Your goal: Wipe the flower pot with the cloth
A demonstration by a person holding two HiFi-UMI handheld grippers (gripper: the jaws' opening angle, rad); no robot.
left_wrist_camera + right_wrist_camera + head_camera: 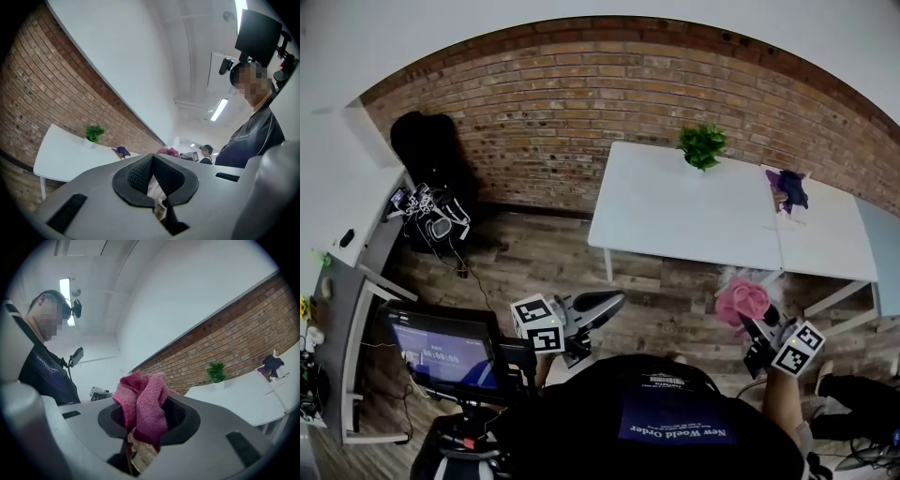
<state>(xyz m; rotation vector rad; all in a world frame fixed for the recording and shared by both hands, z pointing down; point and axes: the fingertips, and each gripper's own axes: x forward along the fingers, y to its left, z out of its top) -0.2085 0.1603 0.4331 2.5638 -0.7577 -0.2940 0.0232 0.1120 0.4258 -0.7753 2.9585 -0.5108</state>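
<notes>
The flower pot (703,147) is small and white with a green plant; it stands at the far edge of a white table (675,211) by the brick wall. The same pot (93,134) (216,372) is small and distant in both gripper views. My right gripper (748,319) is shut on a pink cloth (742,300), which bunches out of its jaws (143,404). My left gripper (614,302) is shut and holds nothing (152,176). Both grippers hang over the wooden floor, well short of the table.
A purple bundle (788,190) lies on the table's right part. A screen on a stand (442,352) is at my left. A black bag (427,150) and a cluttered desk (356,272) stand along the left wall. Another person (206,153) is far off.
</notes>
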